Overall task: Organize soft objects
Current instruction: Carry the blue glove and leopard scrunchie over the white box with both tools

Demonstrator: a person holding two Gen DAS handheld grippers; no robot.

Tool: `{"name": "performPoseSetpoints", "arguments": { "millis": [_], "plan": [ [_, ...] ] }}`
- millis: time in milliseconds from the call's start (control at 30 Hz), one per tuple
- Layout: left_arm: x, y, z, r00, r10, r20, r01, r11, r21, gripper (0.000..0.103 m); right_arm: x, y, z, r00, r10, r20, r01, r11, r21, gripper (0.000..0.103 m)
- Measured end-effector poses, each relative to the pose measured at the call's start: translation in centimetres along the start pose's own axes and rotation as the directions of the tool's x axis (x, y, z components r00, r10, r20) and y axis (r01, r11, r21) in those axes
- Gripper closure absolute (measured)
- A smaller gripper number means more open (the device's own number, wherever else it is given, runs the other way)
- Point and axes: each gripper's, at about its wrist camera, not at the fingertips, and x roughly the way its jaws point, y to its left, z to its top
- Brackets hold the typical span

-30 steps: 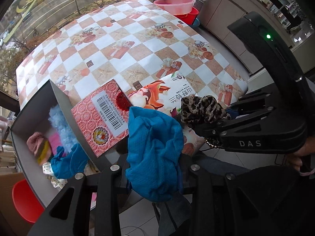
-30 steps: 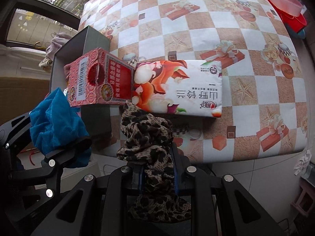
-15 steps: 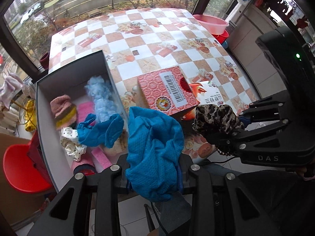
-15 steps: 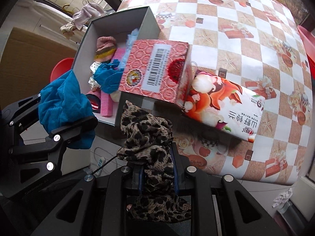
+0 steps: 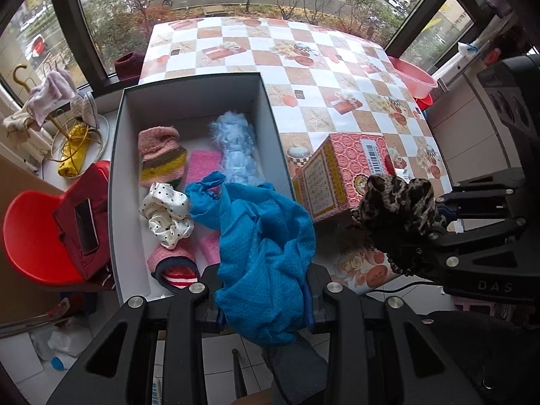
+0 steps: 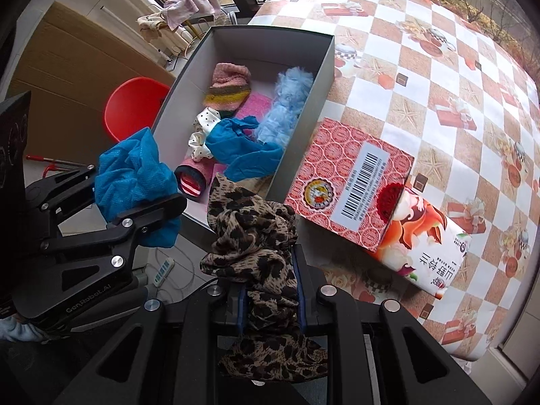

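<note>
Above the near edge of the desk (image 5: 337, 77), both tools point steeply down, side by side. The left tool (image 5: 266, 290) hangs over the near end of an open grey box (image 5: 270, 108), its jaws clamped on a bunched blue cloth (image 5: 266, 253) that spills out past the fingertips; in the right view the same cloth (image 6: 135, 175) sits just outside the box's near left corner. Inside the box lie a striped knit piece (image 5: 162, 158), a pink pad (image 5: 202, 163), a pale blue fluffy piece (image 5: 234, 145), a dotted scrunchie (image 5: 165, 216), a second blue cloth (image 6: 239, 155) and a rolled sock (image 5: 175, 266). Just right of the box, the right tool (image 6: 268, 290) is closed tight on a leopard-print cloth (image 6: 253, 236), which bulges above the fingertips and trails below them. That cloth hangs near the box's near right corner, beside a red carton (image 6: 351, 185) lying partly over a tissue pack (image 6: 422, 246) on the desk.
</note>
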Motion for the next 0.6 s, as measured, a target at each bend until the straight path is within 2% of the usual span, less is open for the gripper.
{"name": "performPoseSetpoints", "arguments": {
  "millis": [333,600],
  "plan": [
    [-0.1,3.3,0.3,0.999,0.041,0.014,-0.039,0.993,-0.11,0.068,0.2,1.6,2.6,1.0,0.007,0.003,-0.007,1.0,-0.028,0.08],
    [0.2,6.1,0.7,0.996,0.09,0.009,-0.086,0.975,-0.207,0.068,0.3,2.3,4.9,0.999,0.031,0.021,-0.031,1.0,-0.006,0.08]
  ]
}}
